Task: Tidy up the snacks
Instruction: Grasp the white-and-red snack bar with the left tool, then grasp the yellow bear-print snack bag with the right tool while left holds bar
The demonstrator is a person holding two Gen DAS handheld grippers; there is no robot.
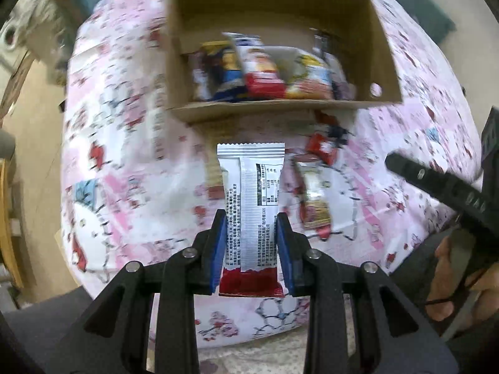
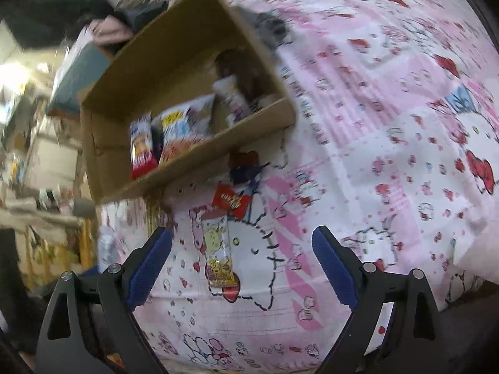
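The left tongs [image 1: 251,249] are clamped narrow on a white bar [image 1: 251,215], blue pads pressing its two long sides near the red lower end. The bar stands upright between the fingers, seam and printed back facing the camera, its crimped top edge reaching past the fingertips toward the box [image 1: 383,62]. It hangs clear above the pink cloth [image 1: 131,162].

The box is open-topped cardboard, sitting on the cloth beyond the held bar. Inside, several packets [image 1: 262,71] lean together along the near wall, blurred: red, blue and yellow wrappers.

The right tongs [image 2: 241,258] stand wide, nothing between the pads. Below the gap, on the cloth, lies a yellow packet [image 2: 220,255], lengthwise, nearer the left finger than the right and touching neither. Just beyond it a small red packet [image 2: 230,201] lies on the cloth, close to the box's near wall.

In the left view the yellow packet lies to the right of the held bar, with the red one beyond it, and a hand [image 1: 452,277] grips the right tool at the frame's right edge
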